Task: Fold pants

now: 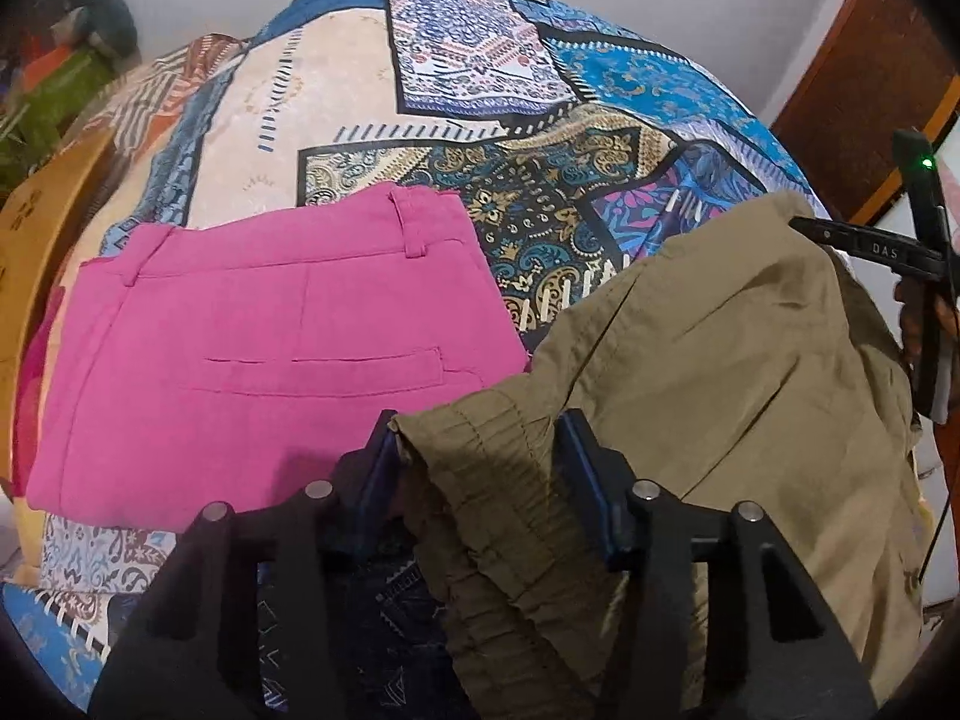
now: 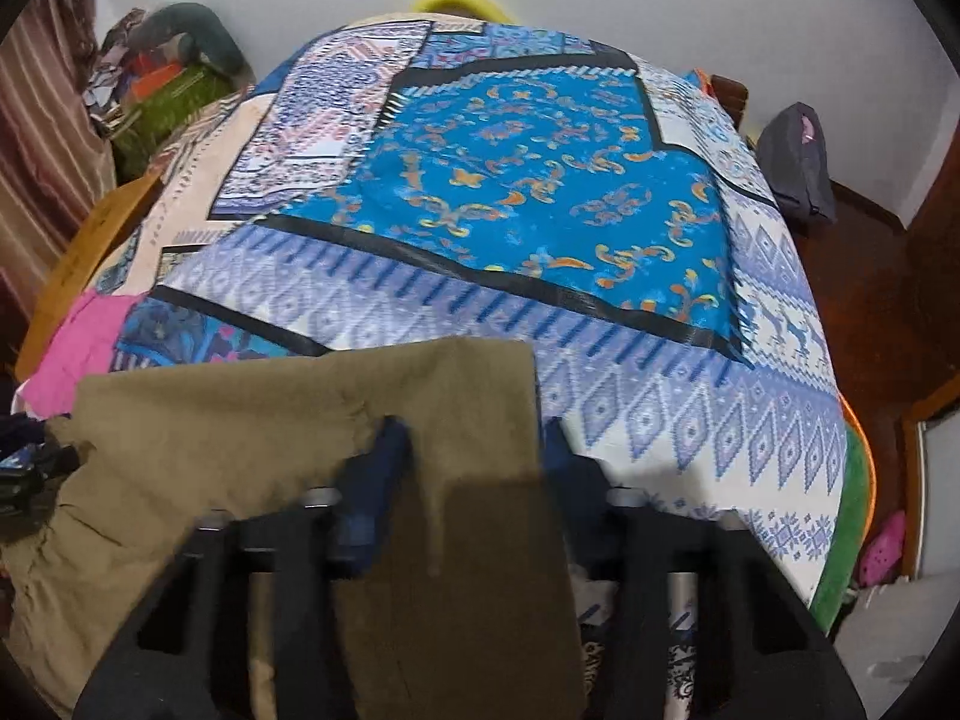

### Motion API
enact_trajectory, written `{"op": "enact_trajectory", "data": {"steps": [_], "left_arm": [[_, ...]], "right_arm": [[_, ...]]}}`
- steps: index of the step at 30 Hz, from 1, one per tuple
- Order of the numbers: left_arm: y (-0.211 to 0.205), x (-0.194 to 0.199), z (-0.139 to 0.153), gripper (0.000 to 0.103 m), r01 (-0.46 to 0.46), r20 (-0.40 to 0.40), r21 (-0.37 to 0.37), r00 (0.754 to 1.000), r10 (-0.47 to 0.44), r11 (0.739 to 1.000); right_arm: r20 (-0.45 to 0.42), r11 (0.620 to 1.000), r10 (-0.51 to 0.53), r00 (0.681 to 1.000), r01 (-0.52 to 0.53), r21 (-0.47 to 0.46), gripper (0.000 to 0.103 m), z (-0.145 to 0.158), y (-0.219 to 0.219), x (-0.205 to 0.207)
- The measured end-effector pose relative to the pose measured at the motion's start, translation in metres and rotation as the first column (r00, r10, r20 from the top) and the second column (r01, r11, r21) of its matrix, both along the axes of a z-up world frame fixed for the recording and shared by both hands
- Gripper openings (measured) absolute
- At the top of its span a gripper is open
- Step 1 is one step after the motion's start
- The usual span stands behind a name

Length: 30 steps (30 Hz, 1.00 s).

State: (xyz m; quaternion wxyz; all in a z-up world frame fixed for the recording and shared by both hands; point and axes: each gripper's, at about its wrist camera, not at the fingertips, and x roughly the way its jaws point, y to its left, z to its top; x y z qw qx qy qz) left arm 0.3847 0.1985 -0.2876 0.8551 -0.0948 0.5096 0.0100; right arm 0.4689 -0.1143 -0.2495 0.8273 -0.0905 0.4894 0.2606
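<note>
Left tool (image 1: 480,444) has the elastic waistband of the olive pants (image 1: 720,372) between its fingers, but the blue pads look spread wider than the cloth, so can't tell if it's clamped or just straddling. Right tool (image 2: 474,450) same story: flat olive edge runs between its fingers, grip unclear, some motion blur. Judging by the two holds, each tool takes one end of the garment to keep it spread and taut over the bed, likely setting up a fold.

Olive pants sit at the near edge of the bed on the patchwork bedspread (image 2: 510,180), partly draped over the tools. Pink pants (image 1: 258,348) lie folded flat just beside them on the left, edges possibly touching, probably a finished piece parked out of the way. Bedspread ahead of the right tool is bare, good landing area for the fold.
</note>
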Motion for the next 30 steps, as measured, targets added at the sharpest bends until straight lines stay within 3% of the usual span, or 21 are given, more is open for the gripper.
{"op": "enact_trajectory", "data": {"steps": [1, 2, 7, 12, 15, 21, 22, 30], "left_arm": [[0.000, 0.000, 0.002, 0.049, -0.008, 0.002, 0.005, 1.000, 0.008, 1.000], [-0.002, -0.001, 0.004, 0.046, -0.018, 0.006, 0.014, 1.000, 0.018, 1.000], [-0.017, -0.005, 0.021, 0.035, -0.018, 0.052, 0.148, 0.999, 0.010, 0.989], [-0.029, -0.006, 0.054, 0.022, -0.021, 0.141, 0.258, 0.990, -0.016, 0.966], [-0.028, 0.000, 0.084, 0.011, -0.023, 0.197, 0.241, 0.980, -0.026, 0.970], [-0.029, 0.000, 0.130, 0.010, -0.028, 0.280, 0.225, 0.959, -0.038, 0.974], [-0.029, -0.003, 0.134, 0.010, -0.026, 0.286, 0.217, 0.957, -0.038, 0.976], [-0.038, -0.056, 0.160, 0.008, 0.016, 0.315, 0.176, 0.946, -0.071, 0.984]], "right_arm": [[0.005, 1.000, 0.006, 1.000, -0.006, -0.003, 0.015, 0.001, 0.002, -0.001], [0.018, 1.000, 0.013, 1.000, -0.013, -0.008, 0.013, 0.003, 0.005, -0.004], [0.103, 0.999, -0.012, 0.995, 0.009, 0.032, 0.010, 0.023, 0.006, -0.013], [0.189, 0.995, -0.047, 0.981, 0.030, 0.091, 0.009, 0.059, -0.001, -0.016], [0.229, 0.989, -0.084, 0.970, 0.053, 0.138, 0.009, 0.089, -0.007, -0.015], [0.299, 0.976, -0.110, 0.948, 0.047, 0.212, 0.009, 0.142, -0.022, -0.040], [0.248, 0.982, -0.083, 0.965, 0.036, 0.186, 0.009, 0.148, -0.025, -0.047], [0.276, 0.973, -0.077, 0.958, 0.012, 0.231, 0.009, 0.175, -0.053, -0.109]]}}
